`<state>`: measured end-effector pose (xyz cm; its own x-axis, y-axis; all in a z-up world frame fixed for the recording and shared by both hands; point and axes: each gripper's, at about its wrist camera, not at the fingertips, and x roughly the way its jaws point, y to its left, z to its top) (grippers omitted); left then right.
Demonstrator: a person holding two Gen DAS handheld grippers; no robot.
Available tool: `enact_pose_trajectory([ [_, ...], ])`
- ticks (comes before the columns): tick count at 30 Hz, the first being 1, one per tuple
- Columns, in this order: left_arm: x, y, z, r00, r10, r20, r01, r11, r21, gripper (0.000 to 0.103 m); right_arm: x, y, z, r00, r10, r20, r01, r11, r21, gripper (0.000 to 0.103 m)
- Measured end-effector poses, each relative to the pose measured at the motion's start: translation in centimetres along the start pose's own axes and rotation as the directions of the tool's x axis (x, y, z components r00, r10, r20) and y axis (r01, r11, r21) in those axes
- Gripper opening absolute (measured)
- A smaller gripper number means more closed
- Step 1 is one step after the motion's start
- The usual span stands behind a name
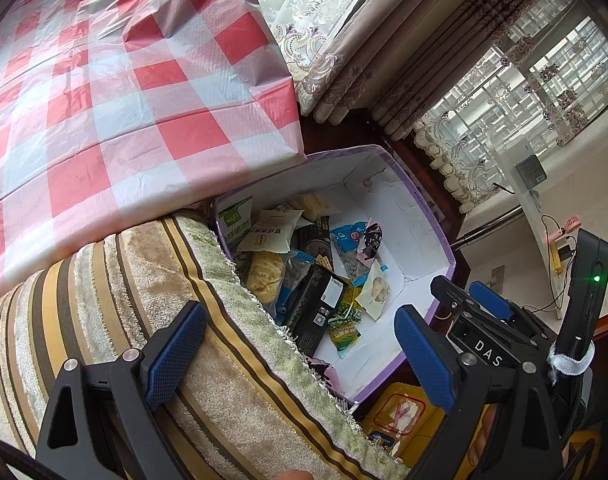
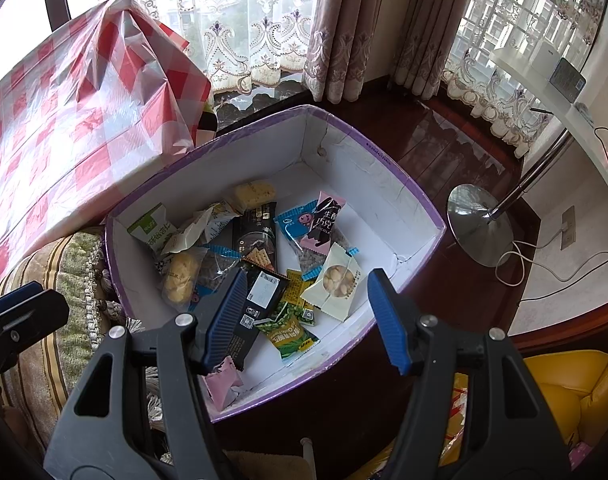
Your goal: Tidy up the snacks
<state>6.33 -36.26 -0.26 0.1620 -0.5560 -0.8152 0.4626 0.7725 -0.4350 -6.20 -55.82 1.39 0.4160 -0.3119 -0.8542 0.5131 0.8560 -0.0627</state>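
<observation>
A purple-rimmed cardboard box [image 2: 383, 152] [image 1: 423, 200] with a white lining holds several snack packets. Among them are a black packet [image 2: 260, 296], a green pea packet [image 2: 292, 334], a white cookie packet [image 2: 335, 284], a pink-and-black chocolate packet [image 2: 325, 220], a yellow cake [image 2: 256, 192] and a pink packet [image 2: 222, 380]. My right gripper [image 2: 305, 316] hangs open above the box's near end, with nothing between its blue pads. My left gripper [image 1: 302, 356] is open too, above the striped cushion [image 1: 144, 280] beside the box, and holds nothing.
A table under a red-and-white checked cloth [image 2: 64, 140] stands left of the box. A chrome lamp base [image 2: 479, 224] and white cables lie on the dark floor to the right. A yellow seat [image 2: 575, 384] is at the bottom right, with curtains behind.
</observation>
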Motion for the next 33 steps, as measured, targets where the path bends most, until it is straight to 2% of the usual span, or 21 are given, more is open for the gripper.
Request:
enact_pose_trajectory([
  [33,0.11,-0.01,0.08,1.000,0.000,0.000,0.000,1.000,0.000,0.096,0.05,-0.03,0.06,1.000,0.006,-0.002,-0.006,1.000,0.001,0.066],
])
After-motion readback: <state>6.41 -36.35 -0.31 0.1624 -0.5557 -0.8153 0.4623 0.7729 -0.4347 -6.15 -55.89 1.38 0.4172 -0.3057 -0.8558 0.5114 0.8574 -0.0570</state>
